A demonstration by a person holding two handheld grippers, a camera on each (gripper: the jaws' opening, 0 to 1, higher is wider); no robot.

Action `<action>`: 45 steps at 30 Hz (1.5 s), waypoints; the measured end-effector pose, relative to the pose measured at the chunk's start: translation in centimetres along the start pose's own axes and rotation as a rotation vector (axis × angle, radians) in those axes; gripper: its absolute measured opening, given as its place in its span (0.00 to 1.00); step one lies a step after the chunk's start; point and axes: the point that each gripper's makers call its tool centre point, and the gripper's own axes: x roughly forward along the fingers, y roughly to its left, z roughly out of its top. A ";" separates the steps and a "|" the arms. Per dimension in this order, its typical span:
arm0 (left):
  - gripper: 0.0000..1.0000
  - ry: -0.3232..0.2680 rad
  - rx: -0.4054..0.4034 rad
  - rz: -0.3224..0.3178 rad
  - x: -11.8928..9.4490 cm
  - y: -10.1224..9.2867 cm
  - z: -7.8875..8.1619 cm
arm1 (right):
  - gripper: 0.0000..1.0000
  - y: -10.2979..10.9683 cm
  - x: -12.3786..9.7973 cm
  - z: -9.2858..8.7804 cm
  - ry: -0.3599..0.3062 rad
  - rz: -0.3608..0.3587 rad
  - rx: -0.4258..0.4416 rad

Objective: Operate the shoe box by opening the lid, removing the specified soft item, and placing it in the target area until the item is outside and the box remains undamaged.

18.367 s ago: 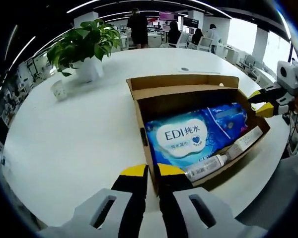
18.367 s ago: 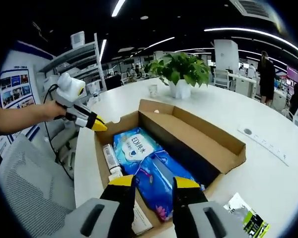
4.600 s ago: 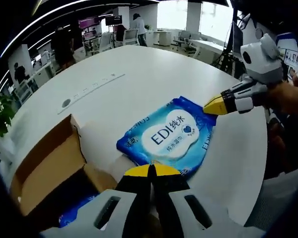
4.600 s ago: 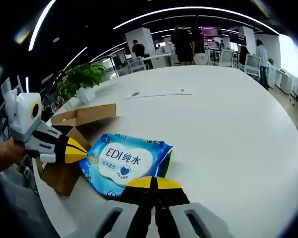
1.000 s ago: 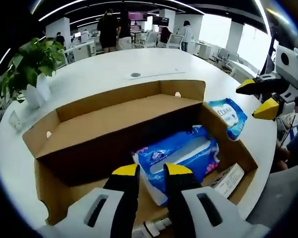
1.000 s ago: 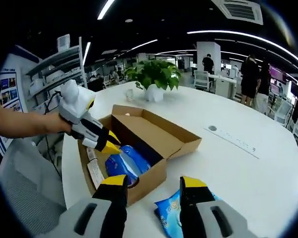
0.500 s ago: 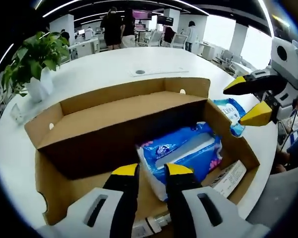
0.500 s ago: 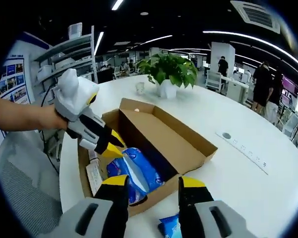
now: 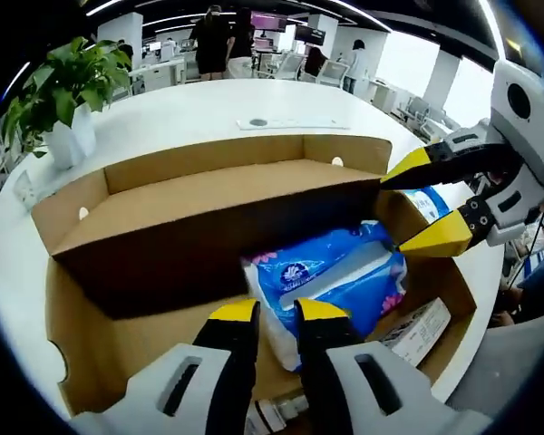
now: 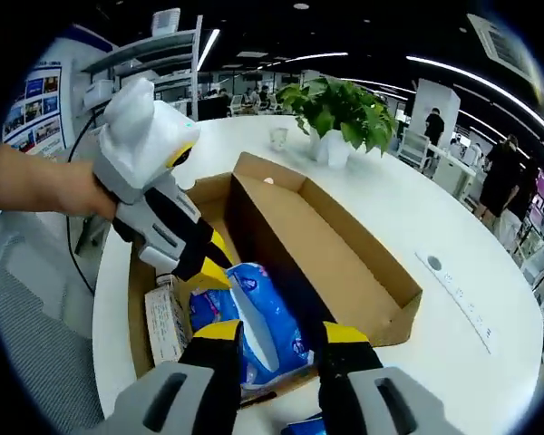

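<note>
Both tools, left tool (image 9: 274, 313) and right tool (image 10: 276, 333), hover spread over the blue pack (image 9: 331, 276) inside the open shoe box (image 9: 199, 195).

Both grippers over the open shoe box

The left gripper (image 9: 276, 313), yellow-tipped jaws a little apart, hovers above the blue plastic wipes pack (image 9: 331, 276) lying inside the brown cardboard shoe box (image 9: 77, 331), lid flap folded back; from the right comes the right gripper (image 9: 415, 203), jaws spread wide over the box's far end, another blue wipes pack (image 9: 431, 203) just outside on the round white table (image 9: 190, 113); a leafy green potted plant (image 9: 65, 77) stands well apart at the table's far left
</note>
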 end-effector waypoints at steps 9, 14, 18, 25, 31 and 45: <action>0.07 0.007 -0.037 0.005 0.5 0.4 -0.2 | 0.24 0.2 1.9 -1.0 0.077 0.011 -0.037; 0.05 0.015 -0.047 0.005 0.3 0.6 -0.3 | 0.19 0.0 2.3 -1.7 0.115 -0.004 -0.075; 0.03 0.013 -0.059 0.005 0.4 0.7 -0.3 | 0.16 0.1 2.6 -2.0 0.143 -0.011 -0.114; 0.00 0.014 -0.061 -0.002 0.1 0.7 -0.4 | 0.00 0.3 2.8 -2.4 0.169 -0.007 -0.143; 0.00 0.001 -0.059 -0.002 -0.7 0.8 -0.2 | 0.00 0.5 2.7 -1.9 0.152 -0.011 -0.132; 0.00 -0.067 -0.068 0.005 -3.5 0.8 1.8 | 0.00 0.3 0.7 1.0 0.068 -0.040 -0.104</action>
